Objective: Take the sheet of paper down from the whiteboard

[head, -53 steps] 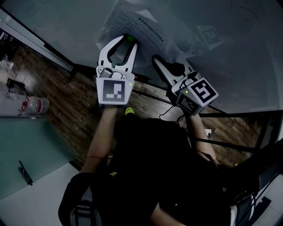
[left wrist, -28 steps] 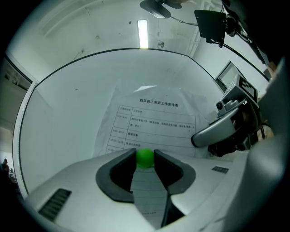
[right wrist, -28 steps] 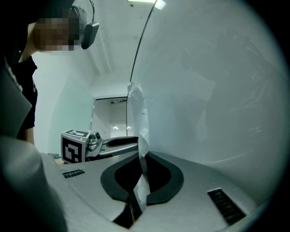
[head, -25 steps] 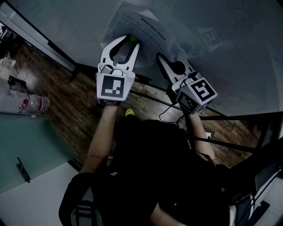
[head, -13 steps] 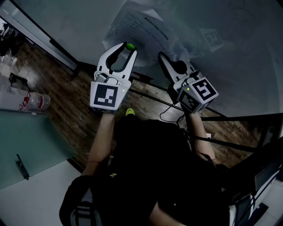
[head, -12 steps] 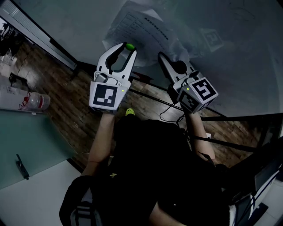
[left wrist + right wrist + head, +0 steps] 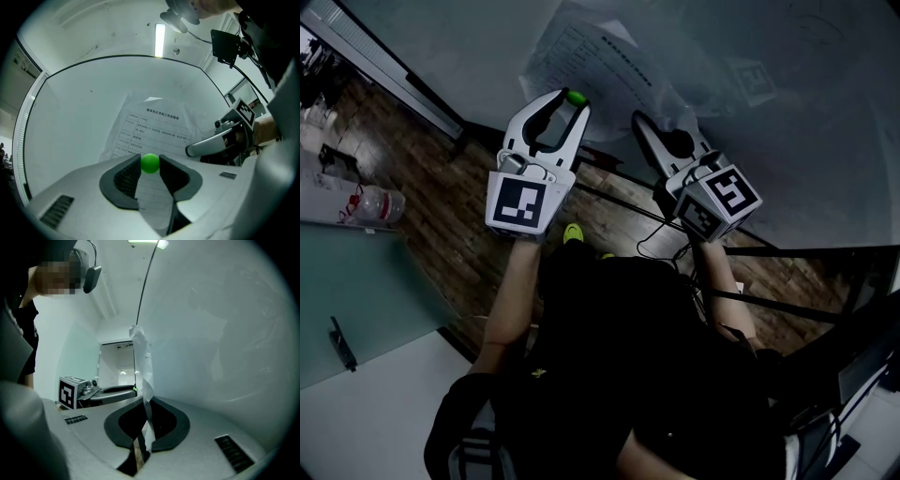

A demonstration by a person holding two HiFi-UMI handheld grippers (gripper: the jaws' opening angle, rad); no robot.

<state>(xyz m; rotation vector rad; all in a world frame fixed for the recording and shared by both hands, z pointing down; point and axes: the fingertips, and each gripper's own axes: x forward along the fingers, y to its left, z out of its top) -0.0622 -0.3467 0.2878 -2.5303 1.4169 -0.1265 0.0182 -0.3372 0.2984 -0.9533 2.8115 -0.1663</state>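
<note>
"White sheet of paper (image 7: 154, 126) on the whiteboard (image 7: 70, 122). Which way does it run?"

"Long axis up and down the board, going by your left gripper view. Heading line at the top, slight lean. The lower end drops behind your left gripper (image 7: 150, 165)."

"Where does it lie against my tools?"

"Your left gripper sits in front of the sheet's lower half. Its jaws are clenched on a green ball (image 7: 150, 162) at the tips, and paper shows through the gap under the ball. Can't tell whether the ball touches the sheet. Your right gripper (image 7: 146, 408) is at the sheet's right edge, with its jaws pinched together on that edge. From there the sheet of paper (image 7: 142, 362) stands edge-on, rising out of the pads, just beside the board."

"And from the head view?"

"Both tools aim at the board, the left gripper (image 7: 565, 97) and the right gripper (image 7: 639, 122) near each other. The sheet of paper (image 7: 600, 61) spreads above and between them."

"How does it look?"

"Printed form: small dark type in table rows. Wrinkled. The top edge peaks off the board in a fold, and the pinched edge is crumpled and wavy."
</note>
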